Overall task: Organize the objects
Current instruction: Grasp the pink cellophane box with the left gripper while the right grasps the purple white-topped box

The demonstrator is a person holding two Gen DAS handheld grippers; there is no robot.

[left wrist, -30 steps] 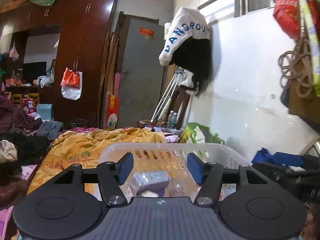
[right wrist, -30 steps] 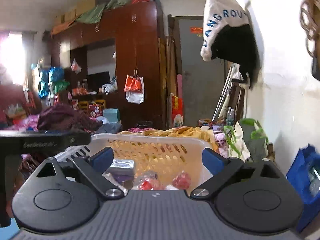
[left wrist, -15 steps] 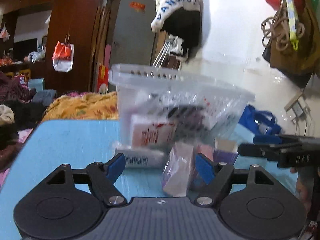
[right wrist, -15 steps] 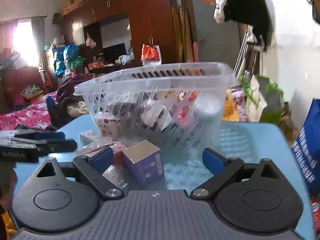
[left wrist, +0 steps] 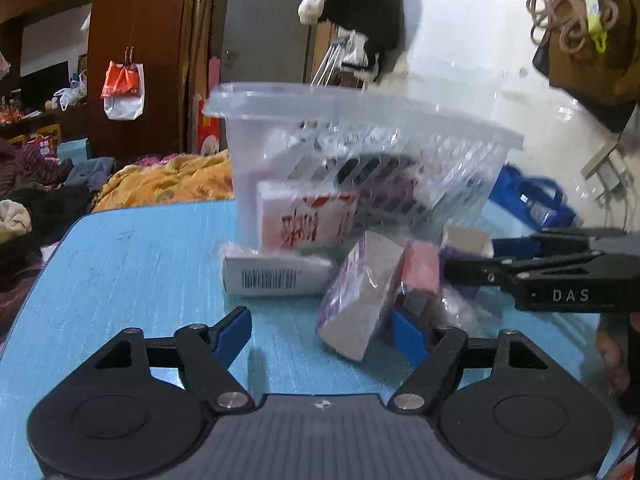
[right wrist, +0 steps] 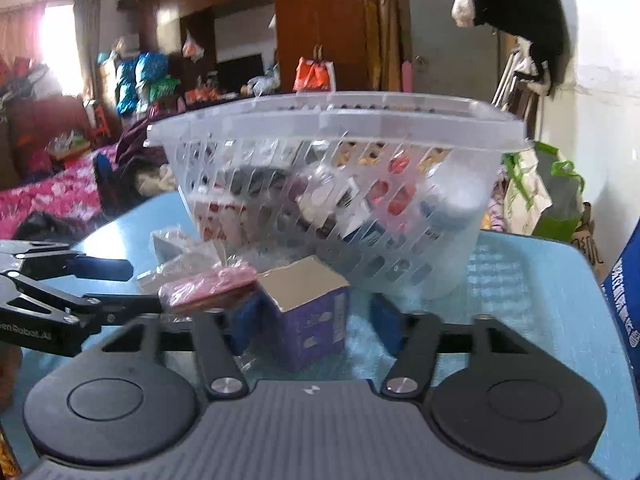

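Observation:
A clear slotted basket (left wrist: 360,152) full of small packs stands on the blue table (left wrist: 140,260). Before it lie a white barcode box (left wrist: 272,278), a purple-white wrapped box (left wrist: 360,300), a pink pack (left wrist: 420,268) and an open-topped purple box (right wrist: 308,316). My left gripper (left wrist: 320,336) is low over the table, jaws closing, with the wrapped box between them near the right pad; the left pad is well clear of it. My right gripper (right wrist: 314,320) is closing around the purple box; a gap shows at its right pad.
The basket (right wrist: 332,128) fills the middle of the table, close behind the loose items. The other gripper's fingers (right wrist: 80,268) reach in from the left beside a pink packet (right wrist: 208,286). A blue bag (right wrist: 624,308) hangs off the table's right edge. Beds and clothes lie beyond.
Both grippers have dropped from above the basket's rim to table level in front of it. The right jaws have narrowed around the purple box. The left jaws stand wider than a second ago.

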